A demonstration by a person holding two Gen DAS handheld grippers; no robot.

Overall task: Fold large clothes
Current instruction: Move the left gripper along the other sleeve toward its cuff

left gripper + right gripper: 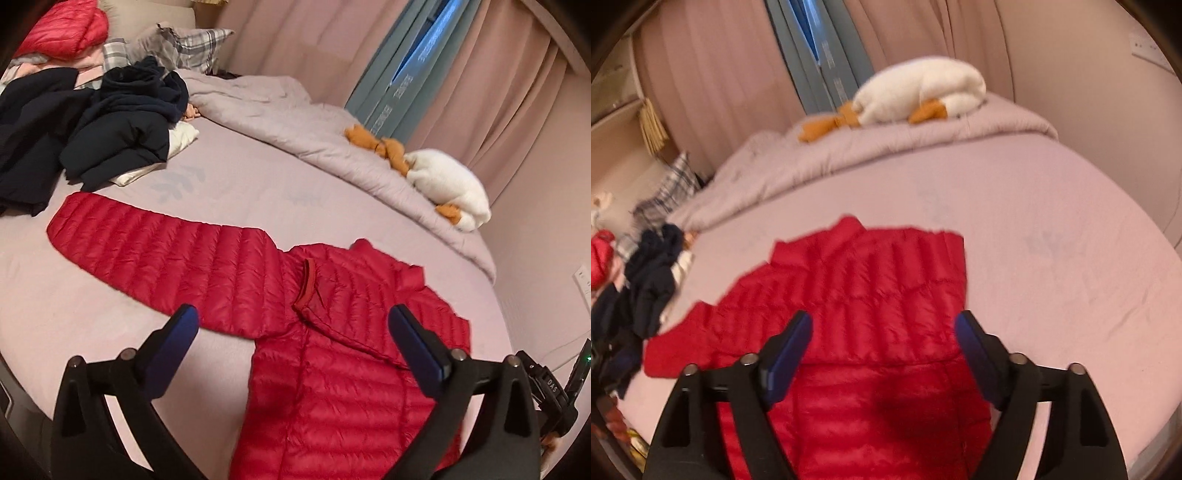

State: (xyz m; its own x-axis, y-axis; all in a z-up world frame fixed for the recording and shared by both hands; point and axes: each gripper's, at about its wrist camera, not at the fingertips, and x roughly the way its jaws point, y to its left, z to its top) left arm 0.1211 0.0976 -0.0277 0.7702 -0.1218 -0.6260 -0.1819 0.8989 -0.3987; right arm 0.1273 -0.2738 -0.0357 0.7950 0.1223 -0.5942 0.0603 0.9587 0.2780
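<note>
Jacket (332,369) sleeve spreads in left view only; left tool (291,314), right tool (884,319) released.

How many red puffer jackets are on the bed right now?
2. One red quilted puffer jacket lies spread flat on the pink bed sheet below the tongs; another red puffer jacket sits bundled on the far clothes pile. Others may be buried.

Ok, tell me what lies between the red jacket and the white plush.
Only bare pink sheet, then the edge of the grey duvet the plush rests on. The left wrist view shows it best, beyond the jacket.
</note>
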